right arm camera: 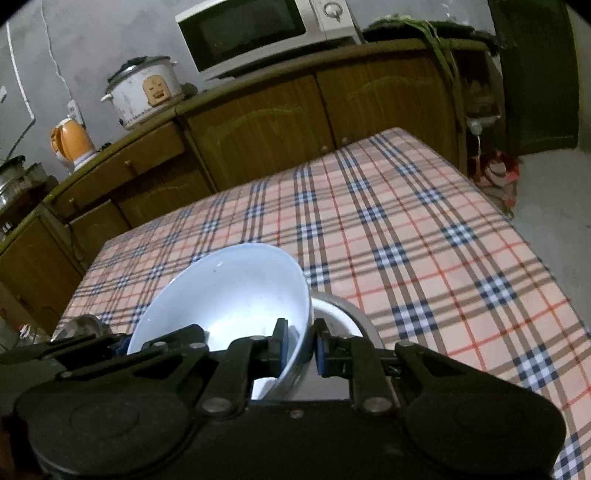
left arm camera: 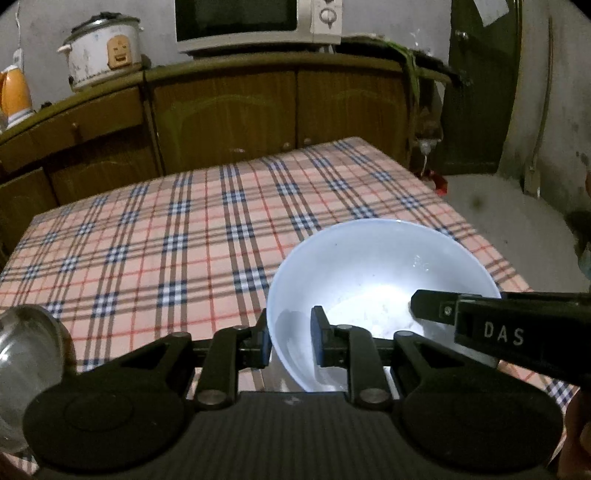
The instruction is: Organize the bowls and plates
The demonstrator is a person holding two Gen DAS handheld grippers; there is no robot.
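Note:
A white bowl (left arm camera: 373, 280) is held over the checked tablecloth (left arm camera: 166, 236). My left gripper (left arm camera: 291, 341) is shut on its near-left rim, one finger inside and one outside. My right gripper (right arm camera: 300, 349) is shut on the bowl's (right arm camera: 229, 291) right rim; its finger also shows in the left wrist view (left arm camera: 491, 325) reaching into the bowl from the right. In the right wrist view a second white dish (right arm camera: 351, 314) lies under the bowl, mostly hidden. A clear glass bowl (left arm camera: 26, 354) sits at the left table edge.
A wooden cabinet (left arm camera: 258, 110) runs behind the table and carries a rice cooker (left arm camera: 103, 51), a microwave (left arm camera: 255, 22) and an orange kettle (right arm camera: 72, 142). A dark door (left arm camera: 480, 85) stands at the right. Bare floor (left arm camera: 517, 229) lies right of the table.

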